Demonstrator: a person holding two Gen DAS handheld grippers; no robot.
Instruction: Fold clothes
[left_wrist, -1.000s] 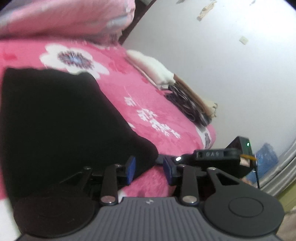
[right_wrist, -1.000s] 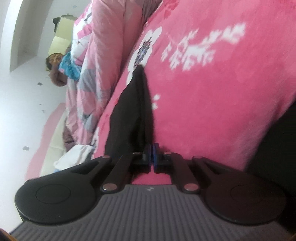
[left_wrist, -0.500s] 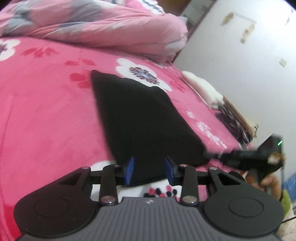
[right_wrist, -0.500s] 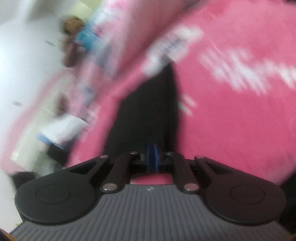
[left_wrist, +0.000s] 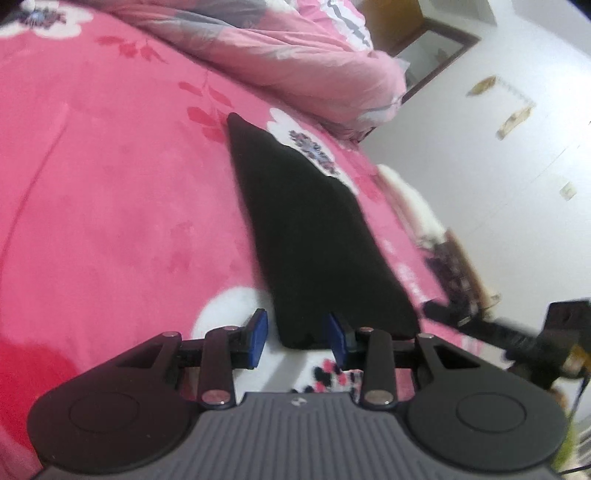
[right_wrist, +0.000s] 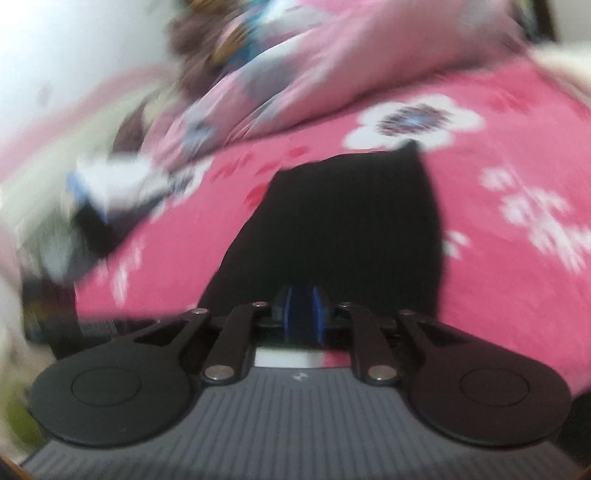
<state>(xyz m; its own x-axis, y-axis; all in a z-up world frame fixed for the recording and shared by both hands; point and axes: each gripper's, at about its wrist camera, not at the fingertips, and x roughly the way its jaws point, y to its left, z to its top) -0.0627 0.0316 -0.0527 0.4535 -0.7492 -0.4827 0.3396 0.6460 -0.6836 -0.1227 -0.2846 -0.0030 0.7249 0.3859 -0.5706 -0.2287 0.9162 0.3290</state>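
Two grippers are at the near end of the black garment (left_wrist: 310, 236), and our views of it have changed a good deal in the last second. A second ago our left view showed the garment as a broad dark sheet filling the left side; now it runs away from us as a long narrow strip on the pink flowered blanket (left_wrist: 110, 192), with its far corner up near the bunched quilt (left_wrist: 303, 62). Our right view has swung too, from sharply tilted to nearly level, and it is blurred with motion.

Our left gripper (left_wrist: 297, 334) has its fingers apart, the near edge of the garment lying between the blue pads without being pinched. Our right gripper (right_wrist: 301, 308) has its fingers almost together, and dark cloth shows between the pads, so we judge it clamped on the near hem of the garment (right_wrist: 343, 229).

We read this as one lengthwise fold being drawn flat, with the right side holding. Next we would close the left fingers on the edge, then bring the near end over toward the far end. Folded clothes (left_wrist: 421, 210) lie stacked by the blanket's right edge.
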